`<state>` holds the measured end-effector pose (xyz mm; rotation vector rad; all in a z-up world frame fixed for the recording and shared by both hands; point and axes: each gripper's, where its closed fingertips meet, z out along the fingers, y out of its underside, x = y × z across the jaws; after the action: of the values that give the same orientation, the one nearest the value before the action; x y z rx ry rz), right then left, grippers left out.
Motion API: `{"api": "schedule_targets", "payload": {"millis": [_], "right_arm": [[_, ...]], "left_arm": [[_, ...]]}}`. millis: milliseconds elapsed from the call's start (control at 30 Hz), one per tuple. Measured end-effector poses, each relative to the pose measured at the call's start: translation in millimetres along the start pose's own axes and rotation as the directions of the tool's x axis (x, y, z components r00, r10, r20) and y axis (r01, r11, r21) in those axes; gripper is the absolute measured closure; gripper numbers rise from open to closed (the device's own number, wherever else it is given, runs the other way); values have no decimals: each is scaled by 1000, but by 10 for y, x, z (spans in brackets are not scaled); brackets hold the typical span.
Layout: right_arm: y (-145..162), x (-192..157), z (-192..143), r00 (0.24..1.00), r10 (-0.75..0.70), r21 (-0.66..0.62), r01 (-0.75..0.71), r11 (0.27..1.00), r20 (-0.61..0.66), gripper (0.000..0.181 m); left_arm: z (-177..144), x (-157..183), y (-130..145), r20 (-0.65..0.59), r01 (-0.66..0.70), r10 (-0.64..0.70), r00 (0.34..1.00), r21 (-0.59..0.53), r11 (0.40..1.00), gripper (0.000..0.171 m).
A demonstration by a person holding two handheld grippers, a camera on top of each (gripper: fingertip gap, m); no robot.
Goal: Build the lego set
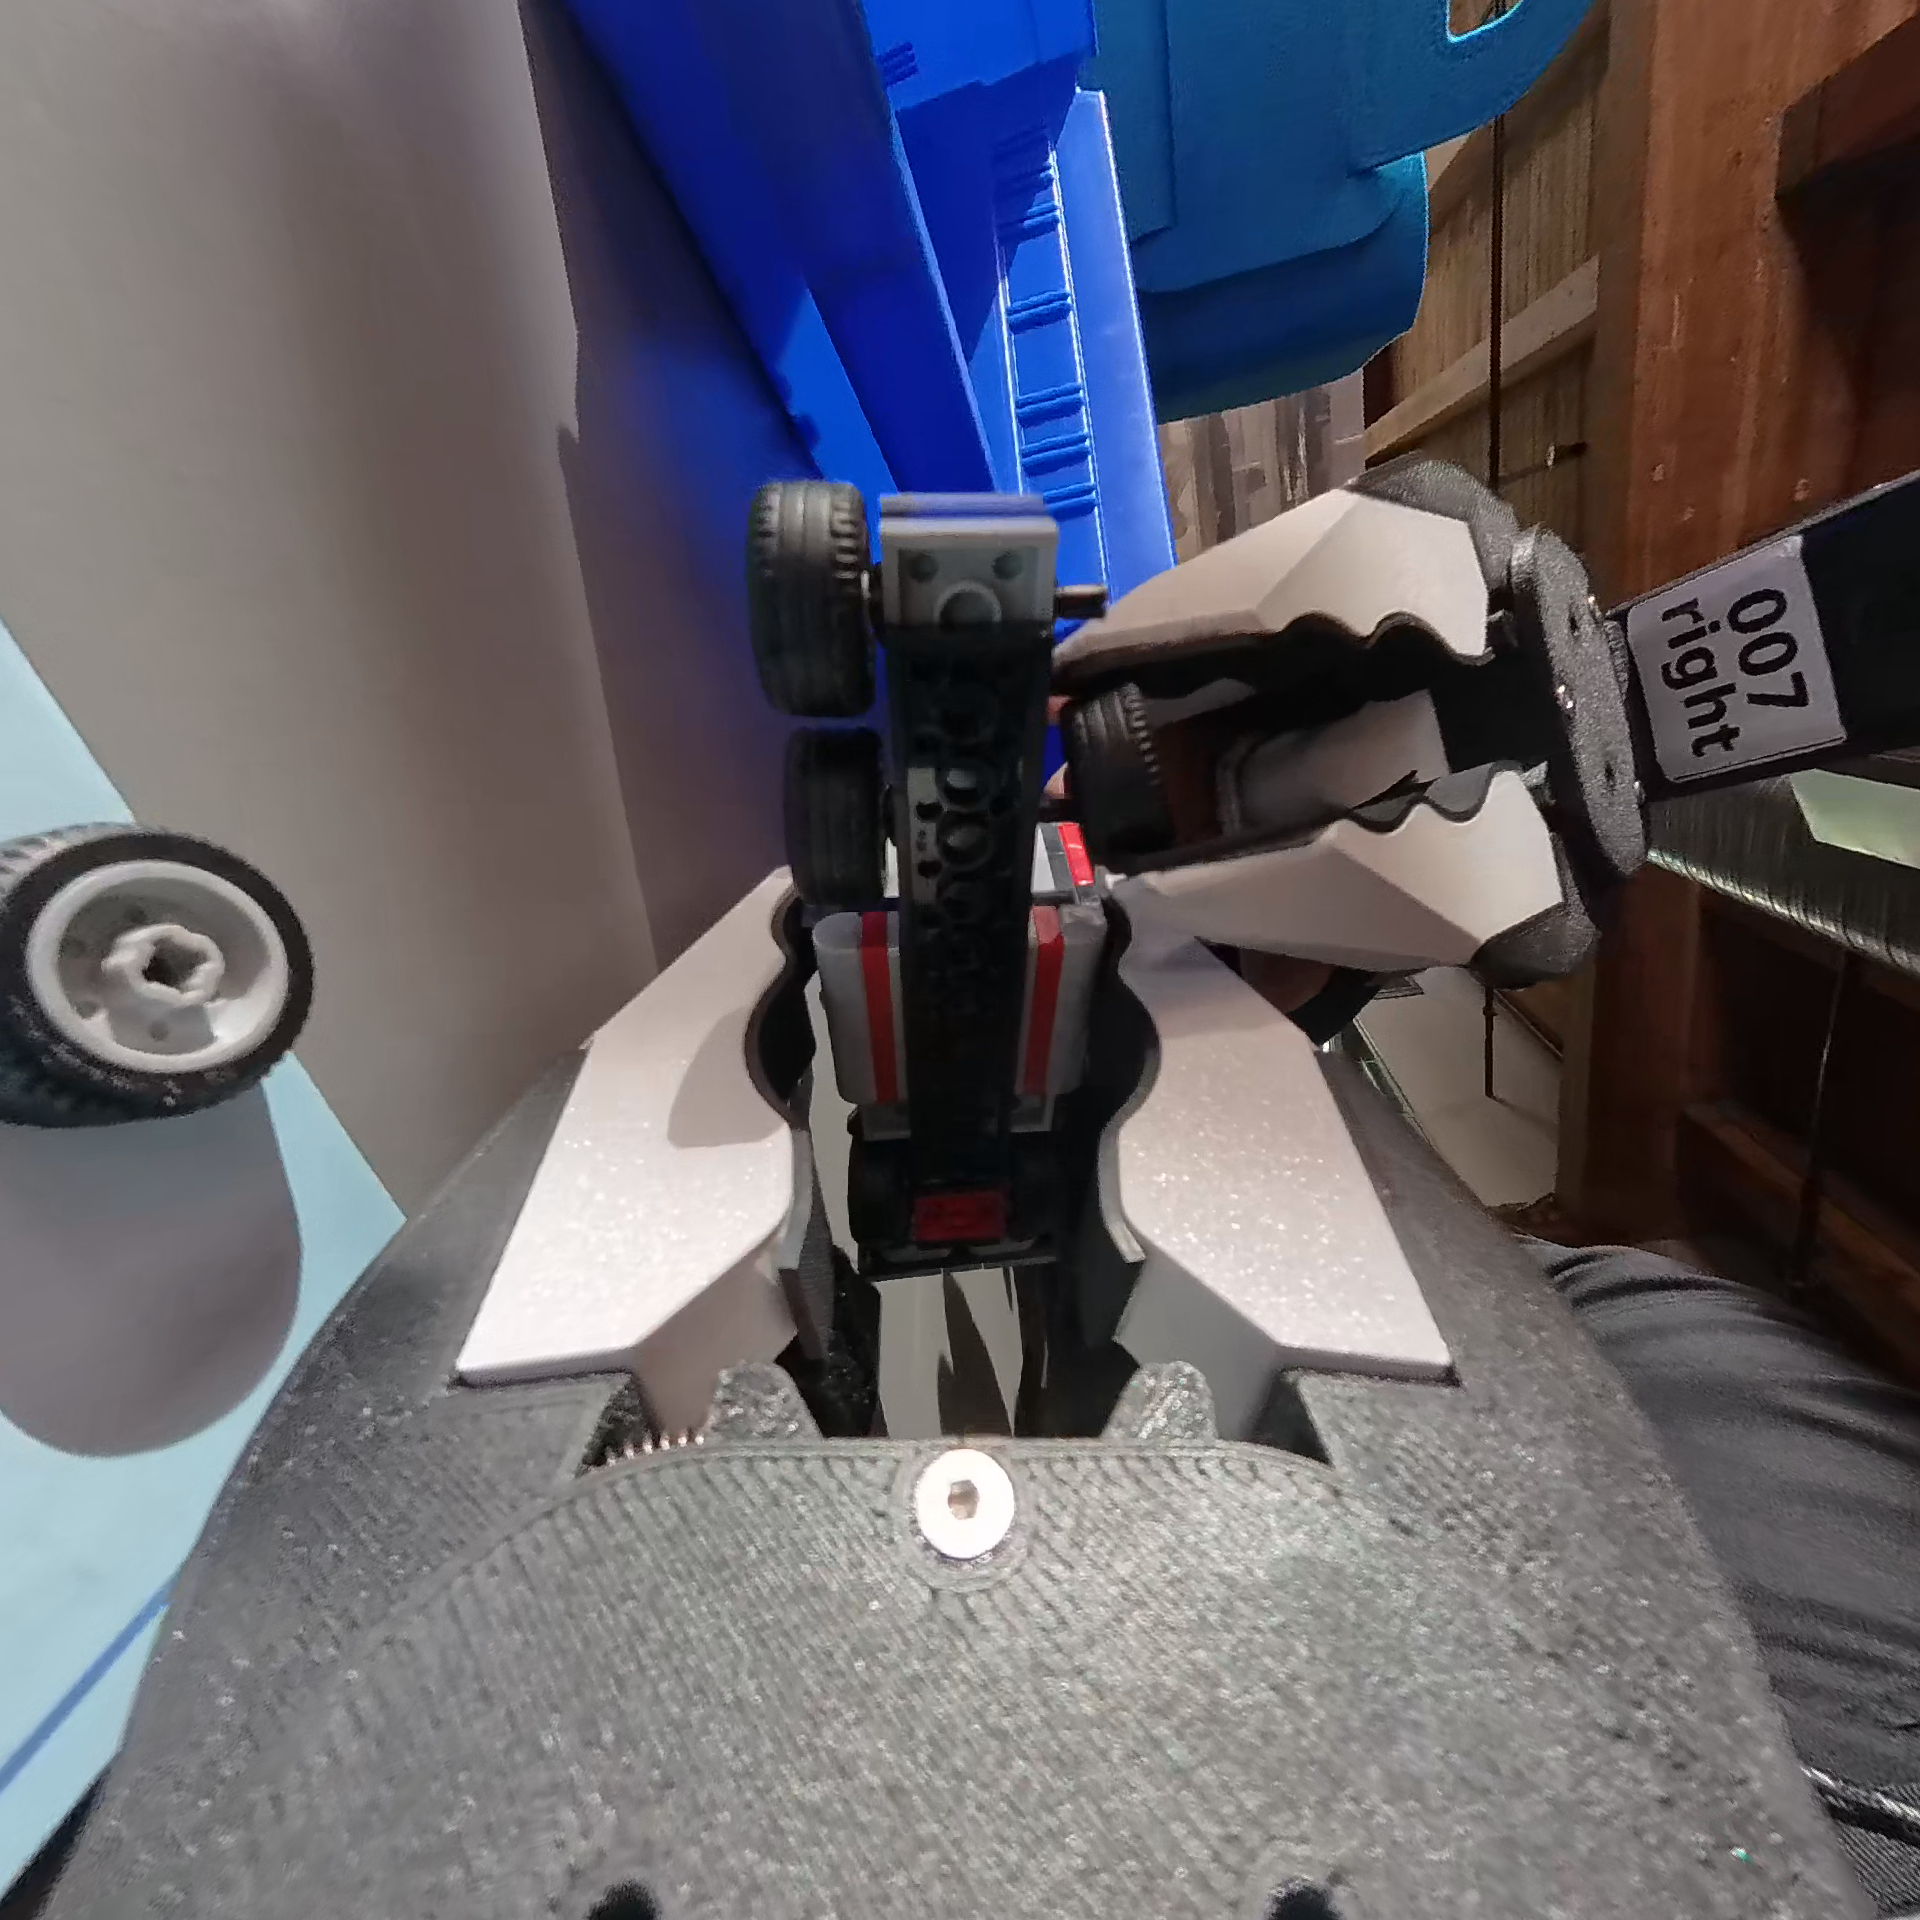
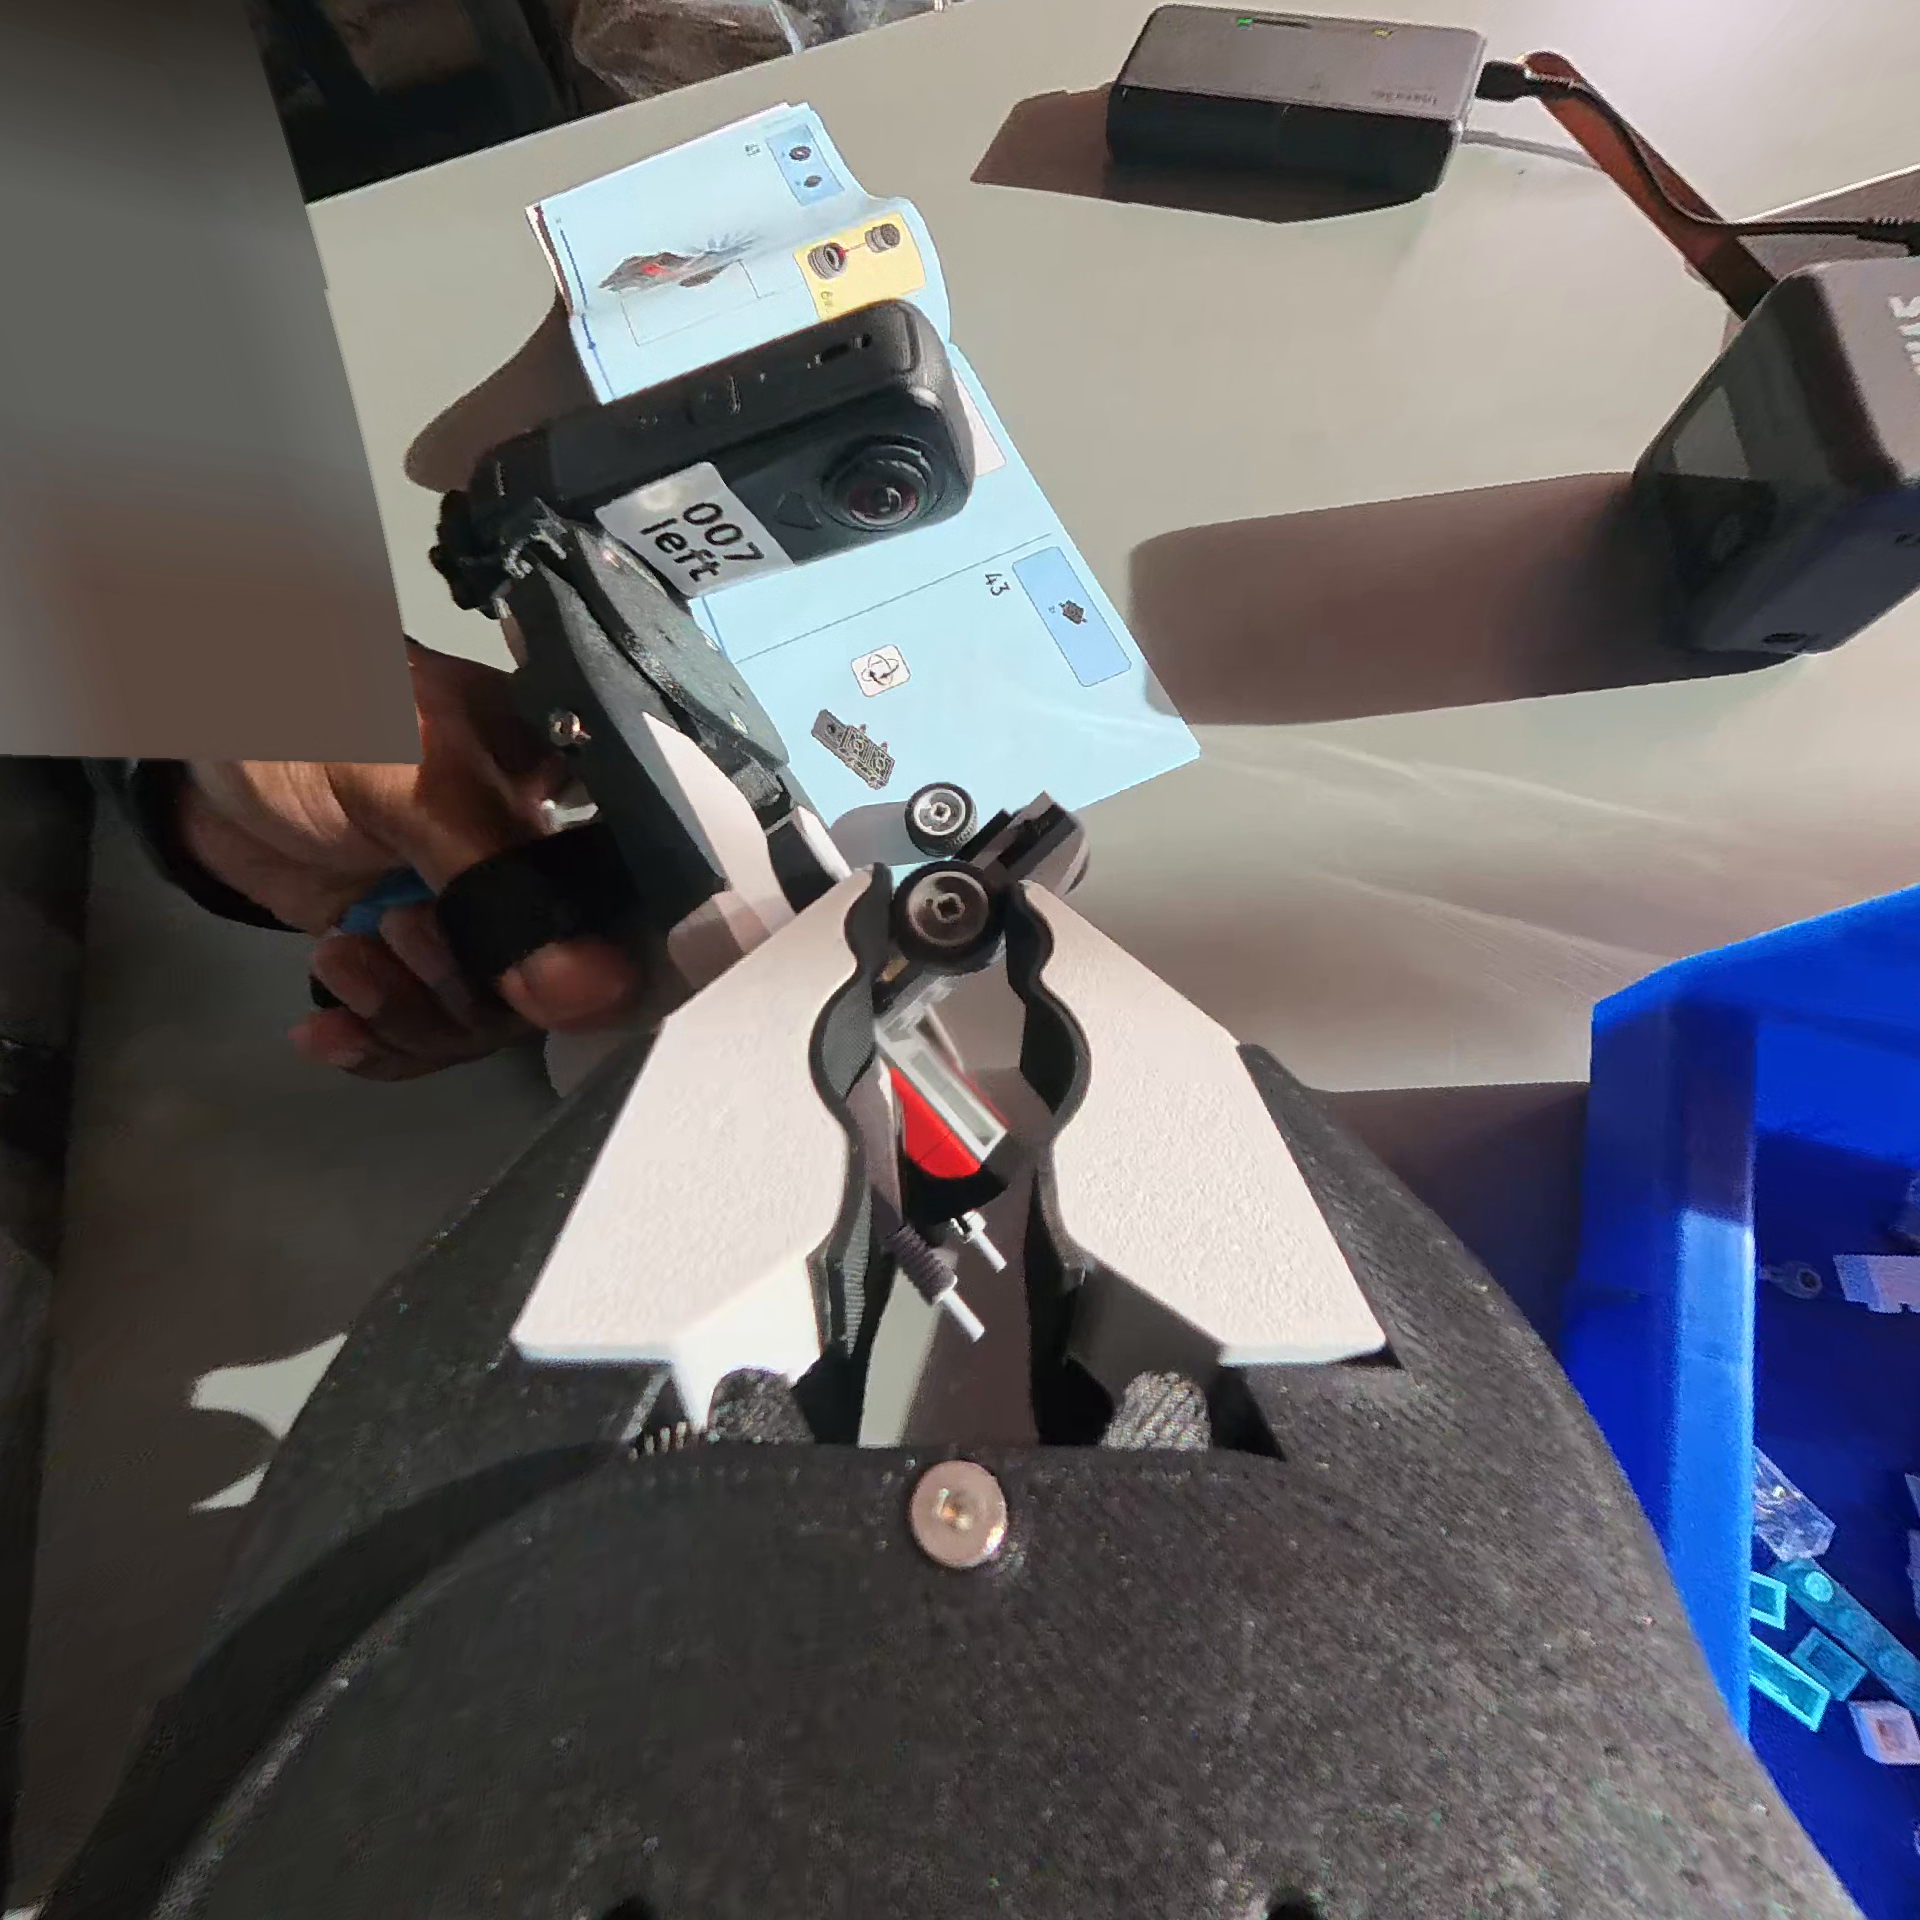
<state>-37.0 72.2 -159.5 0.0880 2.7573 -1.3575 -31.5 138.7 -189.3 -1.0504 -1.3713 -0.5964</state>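
With the left gripper clamped on the upturned lego car and the right gripper pinching a wheel against the car's side, off-axis pressure may twist the car loose or drop the wheel beside the spare wheel.

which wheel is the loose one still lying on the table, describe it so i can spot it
Start at the light blue instruction booklet lying open on the grey table. Just off its near corner lies a small black wheel with a grey hub. Unlike the wheel gripped in the right gripper's jaws, nothing holds it.
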Motion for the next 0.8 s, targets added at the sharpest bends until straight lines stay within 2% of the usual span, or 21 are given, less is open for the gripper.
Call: {"api": "schedule_targets", "payload": {"millis": [800], "right_arm": [[14, -33, 21, 994, 72, 23, -74, 997, 79, 155]], "left_arm": [[2, 24, 29, -51, 56, -57, 997, -36, 998, 120]]}}
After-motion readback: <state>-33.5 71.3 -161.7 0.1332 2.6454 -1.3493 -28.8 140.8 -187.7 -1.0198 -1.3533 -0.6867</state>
